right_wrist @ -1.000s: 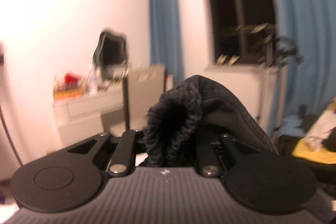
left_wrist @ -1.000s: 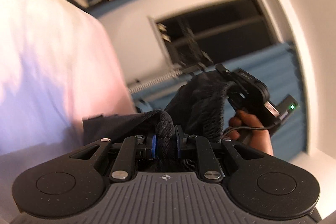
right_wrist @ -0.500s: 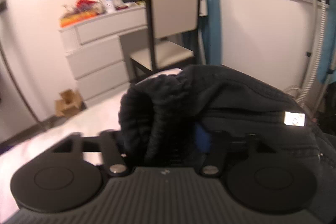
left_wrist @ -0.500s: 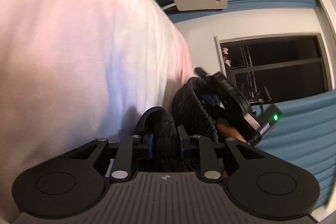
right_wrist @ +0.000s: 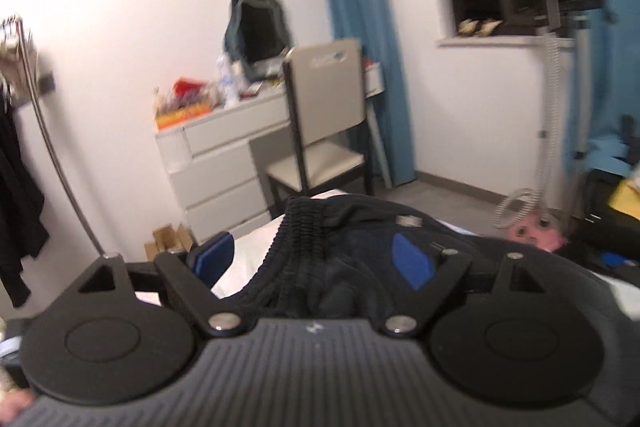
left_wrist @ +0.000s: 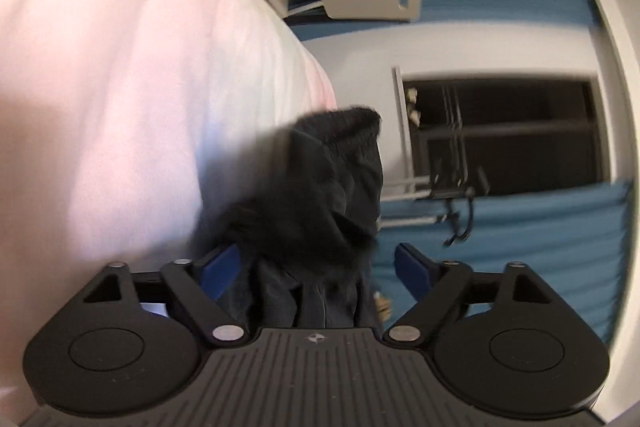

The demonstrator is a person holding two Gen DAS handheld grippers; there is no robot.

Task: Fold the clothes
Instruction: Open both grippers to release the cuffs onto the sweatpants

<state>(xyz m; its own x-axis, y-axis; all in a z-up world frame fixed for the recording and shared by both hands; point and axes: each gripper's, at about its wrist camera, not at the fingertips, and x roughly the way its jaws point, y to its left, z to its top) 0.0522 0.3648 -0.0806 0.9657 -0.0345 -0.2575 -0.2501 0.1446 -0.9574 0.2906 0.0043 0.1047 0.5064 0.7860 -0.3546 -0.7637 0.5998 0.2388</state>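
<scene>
A bedroom: white bed sheet point(left_wrist: 120, 107), blue curtain point(right_wrist: 360, 27), grey chair point(right_wrist: 328, 115) beside the drawers point(right_wrist: 216, 167). I see my left gripper point(left_wrist: 316, 263) with its jaws wide apart; they have just been opening, and the black garment point(left_wrist: 320, 195) stands bunched between them, its pads not pressing it. My right gripper point(right_wrist: 312, 259) has also just been opening, and the garment's ribbed waistband point(right_wrist: 304, 239) lies between its jaws, released on the sheet. The waistband runs straight ahead from the right jaws, so I judge this hand is the nearer one to take it again.
</scene>
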